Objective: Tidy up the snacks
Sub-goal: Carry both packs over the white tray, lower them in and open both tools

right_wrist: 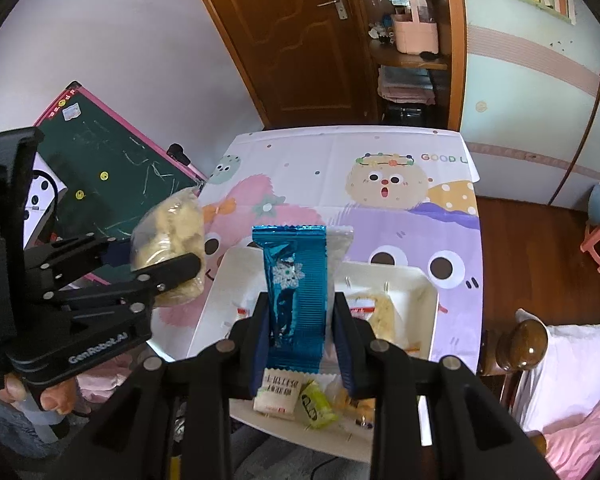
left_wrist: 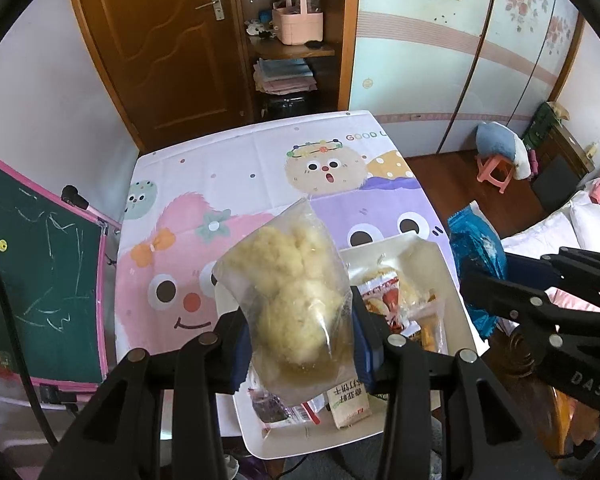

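My left gripper (left_wrist: 300, 336) is shut on a clear bag of pale yellow puffed snack (left_wrist: 288, 292), held up above the near end of a white tray (left_wrist: 452, 304). The same bag (right_wrist: 168, 248) shows at the left of the right wrist view, between the left gripper's fingers (right_wrist: 176, 268). My right gripper (right_wrist: 302, 332) is shut on a shiny blue snack packet (right_wrist: 296, 296) with a snowflake print, lifted over the tray (right_wrist: 428, 288). That blue packet (left_wrist: 476, 252) appears at the right of the left wrist view. Several small wrapped snacks (right_wrist: 296, 398) lie in the tray.
The tray sits at the near end of a table under a cartoon-print cloth (left_wrist: 228, 184). A green chalkboard with a pink frame (left_wrist: 40, 280) leans left of the table. A bed with a wooden post (right_wrist: 528, 344) stands at the right; a wooden door (left_wrist: 160, 40) and shelves are behind.
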A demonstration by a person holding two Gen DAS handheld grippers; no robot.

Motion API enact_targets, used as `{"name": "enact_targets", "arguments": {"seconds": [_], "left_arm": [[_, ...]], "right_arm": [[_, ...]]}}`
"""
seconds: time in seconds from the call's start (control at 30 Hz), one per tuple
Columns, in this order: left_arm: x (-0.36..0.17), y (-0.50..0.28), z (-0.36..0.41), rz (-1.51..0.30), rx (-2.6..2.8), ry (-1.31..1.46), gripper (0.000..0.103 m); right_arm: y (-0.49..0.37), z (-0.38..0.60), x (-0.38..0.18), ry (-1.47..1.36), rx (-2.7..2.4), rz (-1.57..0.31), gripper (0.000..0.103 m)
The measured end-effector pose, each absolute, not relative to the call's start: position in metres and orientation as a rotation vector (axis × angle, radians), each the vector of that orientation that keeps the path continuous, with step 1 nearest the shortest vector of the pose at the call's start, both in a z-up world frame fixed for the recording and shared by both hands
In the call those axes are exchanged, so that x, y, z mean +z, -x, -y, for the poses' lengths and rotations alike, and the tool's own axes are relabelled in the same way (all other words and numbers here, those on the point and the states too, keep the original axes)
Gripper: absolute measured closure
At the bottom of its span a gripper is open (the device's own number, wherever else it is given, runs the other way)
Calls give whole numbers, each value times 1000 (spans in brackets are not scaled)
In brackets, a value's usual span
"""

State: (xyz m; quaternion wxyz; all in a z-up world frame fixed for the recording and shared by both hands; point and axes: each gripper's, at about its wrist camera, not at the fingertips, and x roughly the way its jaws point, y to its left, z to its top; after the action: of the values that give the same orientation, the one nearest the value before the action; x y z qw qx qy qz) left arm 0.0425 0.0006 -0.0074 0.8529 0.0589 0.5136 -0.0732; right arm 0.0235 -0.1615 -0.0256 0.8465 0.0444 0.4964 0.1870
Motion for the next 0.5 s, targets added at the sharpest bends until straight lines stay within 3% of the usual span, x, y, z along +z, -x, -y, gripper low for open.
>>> {"name": "enact_targets", "arguments": {"seconds": [0.5], "left_arm": [[-45,-5,-5,-1055,-86,-162,63]], "right_arm": [[16,161,-51,-139,365,-1096,74]]}}
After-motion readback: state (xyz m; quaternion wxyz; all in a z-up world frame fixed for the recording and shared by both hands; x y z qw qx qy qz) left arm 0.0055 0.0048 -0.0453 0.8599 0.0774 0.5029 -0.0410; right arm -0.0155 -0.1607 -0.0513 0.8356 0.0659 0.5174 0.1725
